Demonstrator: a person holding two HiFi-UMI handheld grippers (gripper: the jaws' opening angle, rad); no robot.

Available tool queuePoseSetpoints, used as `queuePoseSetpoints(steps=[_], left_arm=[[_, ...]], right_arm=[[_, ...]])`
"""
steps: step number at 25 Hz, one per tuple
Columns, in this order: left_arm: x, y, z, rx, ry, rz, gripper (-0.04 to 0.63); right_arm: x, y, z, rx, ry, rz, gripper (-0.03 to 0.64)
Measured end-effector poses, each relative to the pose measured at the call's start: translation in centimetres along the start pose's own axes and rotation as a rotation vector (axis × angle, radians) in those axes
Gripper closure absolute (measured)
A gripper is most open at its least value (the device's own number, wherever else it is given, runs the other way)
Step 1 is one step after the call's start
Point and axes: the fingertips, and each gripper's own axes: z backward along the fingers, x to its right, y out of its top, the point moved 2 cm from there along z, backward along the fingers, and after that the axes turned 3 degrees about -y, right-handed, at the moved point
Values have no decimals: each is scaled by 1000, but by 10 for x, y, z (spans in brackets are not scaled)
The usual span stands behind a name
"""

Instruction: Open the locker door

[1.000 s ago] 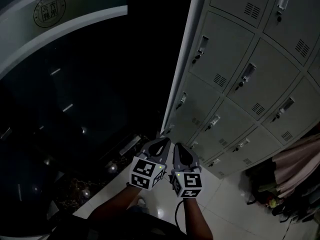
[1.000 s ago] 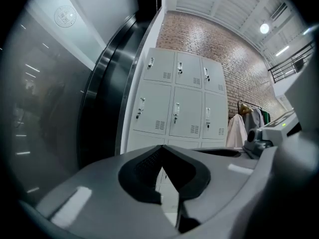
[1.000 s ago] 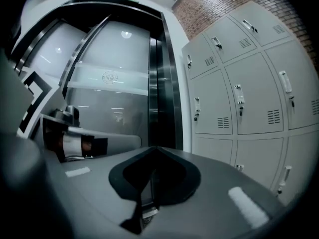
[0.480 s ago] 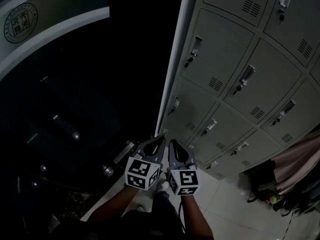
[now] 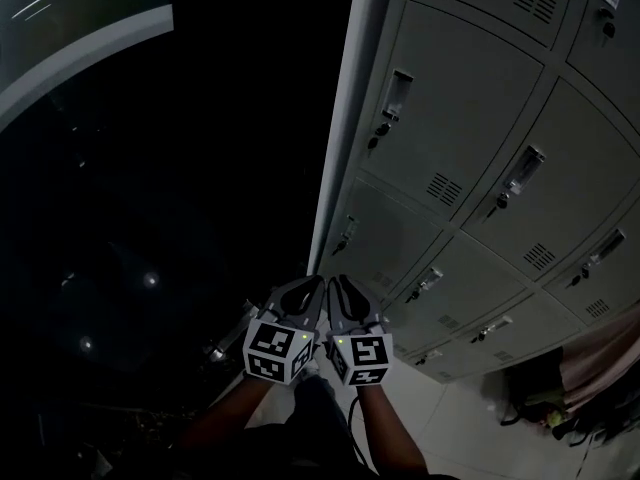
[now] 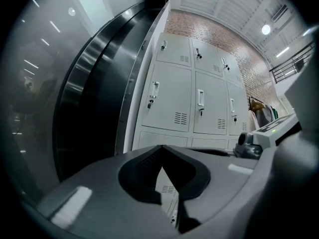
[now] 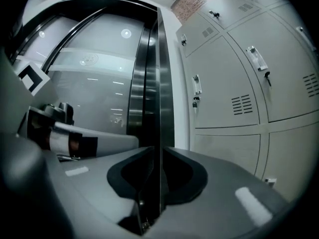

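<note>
Pointing the left gripper [image 6: 160, 149] at a bank of grey lockers [image 6: 212, 108]
Held with jaw tips together and nothing between; facing shut doors [image 6: 169, 101] with upright handles [image 6: 155, 88] and vent slots [image 6: 181, 117], beside a dark curved glass wall [image 6: 84, 93] at left, under brick [image 6: 214, 34]

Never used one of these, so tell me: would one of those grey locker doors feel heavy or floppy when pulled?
Probably stiff: the locker door looks like flat painted sheet metal. Likely light for its size, a thin-looking panel pierced by vent slots. It may resist until unlocked, since a lock sits under the handle.
</note>
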Motion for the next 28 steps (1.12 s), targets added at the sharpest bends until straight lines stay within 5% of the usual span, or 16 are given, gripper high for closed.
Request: queuePoseSetpoints(steps=[13,28], left_arm=[[-74,-70,-109,4,2,20,590],[-99,-114,-152,-29,-11,13,590]], right_arm=[[83,-90,-127,-6,-63,-25,475],[134,-161,-217,-46,-118,-97,357]])
